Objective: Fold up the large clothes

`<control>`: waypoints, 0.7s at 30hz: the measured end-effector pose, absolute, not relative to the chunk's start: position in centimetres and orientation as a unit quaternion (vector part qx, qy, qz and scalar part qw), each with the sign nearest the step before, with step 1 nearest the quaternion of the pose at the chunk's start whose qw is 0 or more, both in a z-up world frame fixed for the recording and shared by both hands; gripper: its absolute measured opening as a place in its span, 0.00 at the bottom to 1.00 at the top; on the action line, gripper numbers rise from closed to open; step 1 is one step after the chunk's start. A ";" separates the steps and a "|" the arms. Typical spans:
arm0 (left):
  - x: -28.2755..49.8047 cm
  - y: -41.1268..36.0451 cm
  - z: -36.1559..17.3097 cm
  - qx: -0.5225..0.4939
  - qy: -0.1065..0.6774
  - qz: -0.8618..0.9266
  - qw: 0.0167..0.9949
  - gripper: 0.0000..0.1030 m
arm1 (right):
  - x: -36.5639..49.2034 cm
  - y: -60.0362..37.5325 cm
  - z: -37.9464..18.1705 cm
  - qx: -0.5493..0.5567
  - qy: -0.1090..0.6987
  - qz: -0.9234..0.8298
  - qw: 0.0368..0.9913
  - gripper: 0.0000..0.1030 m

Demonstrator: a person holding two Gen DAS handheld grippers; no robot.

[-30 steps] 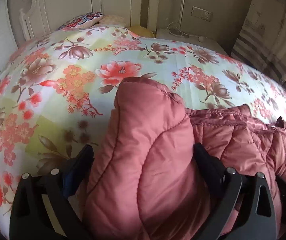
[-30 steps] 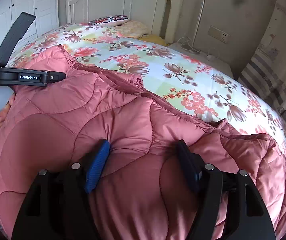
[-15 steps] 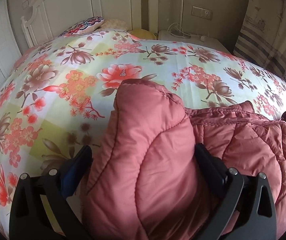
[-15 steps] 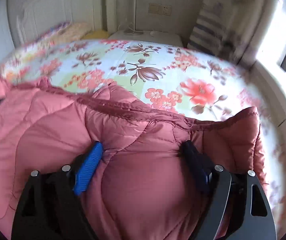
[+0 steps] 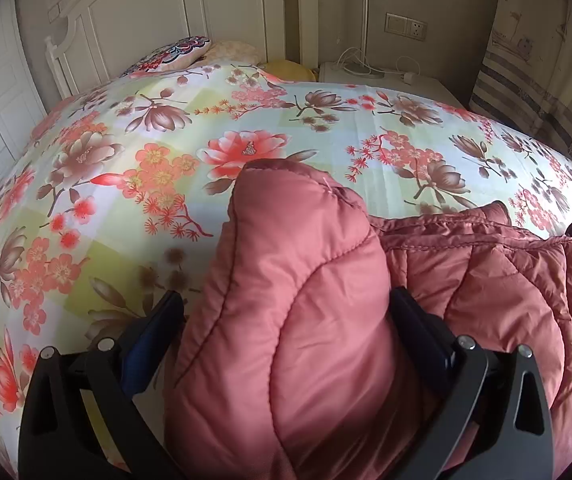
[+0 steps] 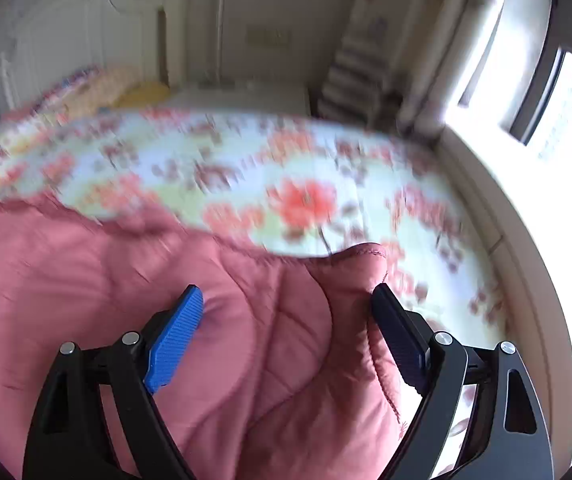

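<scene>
The right gripper (image 6: 286,312) had just been opening its jaws, and they stood wide, with a bulge of the pink quilted jacket (image 6: 270,344) between them. The blue pad (image 6: 174,336) on one side looked just clear of the cloth; the view was blurred, so I could not be sure of contact. Compared with a second ago, this gripper had swung toward the window-side corner of the garment. The left gripper (image 5: 286,320) was unchanged, its fingers apart with a thick fold of the jacket (image 5: 298,300) filling the gap; whether they pressed it I could not tell. The jacket lay on the floral bedsheet (image 5: 126,184) ahead of both fingertips. In my judgement, the right side was being released for a new grasp.
</scene>
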State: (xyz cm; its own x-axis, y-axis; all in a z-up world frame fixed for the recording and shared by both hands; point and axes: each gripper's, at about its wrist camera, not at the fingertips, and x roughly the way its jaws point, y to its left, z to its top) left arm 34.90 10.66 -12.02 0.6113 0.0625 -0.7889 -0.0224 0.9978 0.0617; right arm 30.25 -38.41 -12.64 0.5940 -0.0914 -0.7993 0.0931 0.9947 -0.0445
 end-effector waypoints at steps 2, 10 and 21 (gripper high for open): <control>34.9 10.7 -12.0 0.022 0.440 0.025 0.897 0.98 | 30.4 -39.5 -12.8 0.032 0.449 -0.044 0.892 0.84; 35.1 10.7 -12.0 0.021 0.441 0.023 0.897 0.98 | 27.8 -38.2 -7.3 0.019 0.397 -0.063 0.915 0.85; 35.0 10.8 -12.0 0.016 0.440 0.021 0.897 0.98 | 25.4 -24.0 -11.4 -0.108 0.408 0.084 0.902 0.92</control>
